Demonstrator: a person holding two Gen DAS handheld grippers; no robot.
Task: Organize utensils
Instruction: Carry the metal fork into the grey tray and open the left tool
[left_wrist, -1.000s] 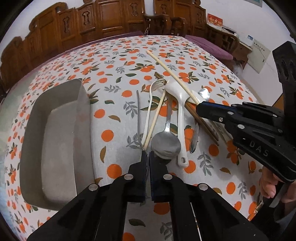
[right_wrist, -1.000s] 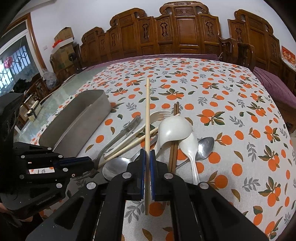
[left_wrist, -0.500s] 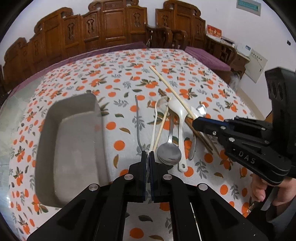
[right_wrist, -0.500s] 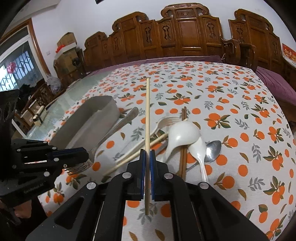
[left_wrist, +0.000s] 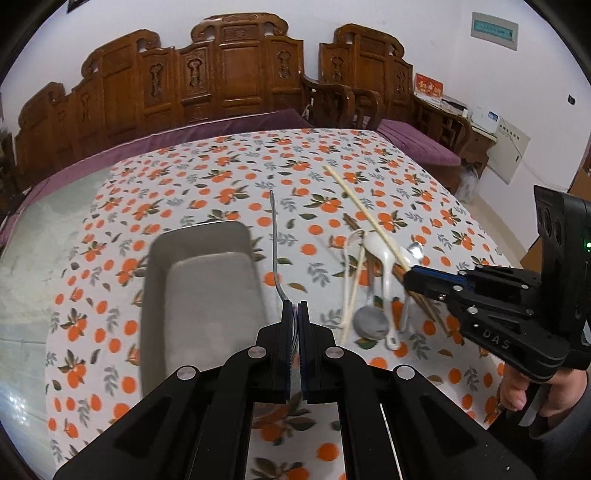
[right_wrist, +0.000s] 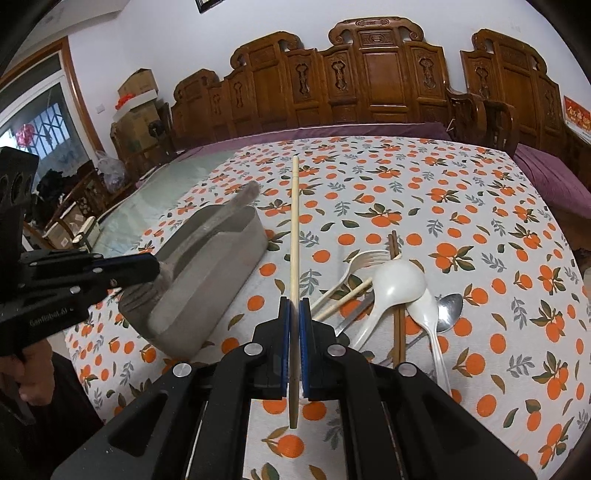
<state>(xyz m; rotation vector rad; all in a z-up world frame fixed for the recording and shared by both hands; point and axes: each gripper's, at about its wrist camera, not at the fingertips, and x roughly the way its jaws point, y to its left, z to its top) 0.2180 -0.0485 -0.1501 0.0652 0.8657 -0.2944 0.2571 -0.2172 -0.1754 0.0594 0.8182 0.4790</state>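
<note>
So we've got one utensil in each hand right now. Our left gripper (left_wrist: 294, 308) has its fingers clamped on the tine end of a slim metal fork (left_wrist: 274, 236), handle sticking out toward 12 o'clock, and it hangs just off the right wall of the empty grey rectangular metal tray (left_wrist: 159, 258). Our right gripper (right_wrist: 294, 306) is pinched tight on a long pale wooden chopstick (right_wrist: 294, 229), lifted clear of the orange-print tablecloth surface (right_wrist: 480, 229).

The rest of the pile sits at about 3 o'clock from the tray in the left wrist view: a big white plastic ladle spoon (right_wrist: 397, 280), a smaller white spoon (right_wrist: 424, 314), a silver metal spoon (right_wrist: 448, 306), a white fork (right_wrist: 364, 258), dark brown chopsticks (right_wrist: 395, 295) and another pale chopstick (right_wrist: 343, 297), all criss-crossed.

Looks like we're mid-carry, heading for the drop-off. Next up, we'd guess: swing the fork over the tray toward 9 o'clock, line it up lengthwise, lower, let go. Same for the chopstick; it's long, so angle matters.
</note>
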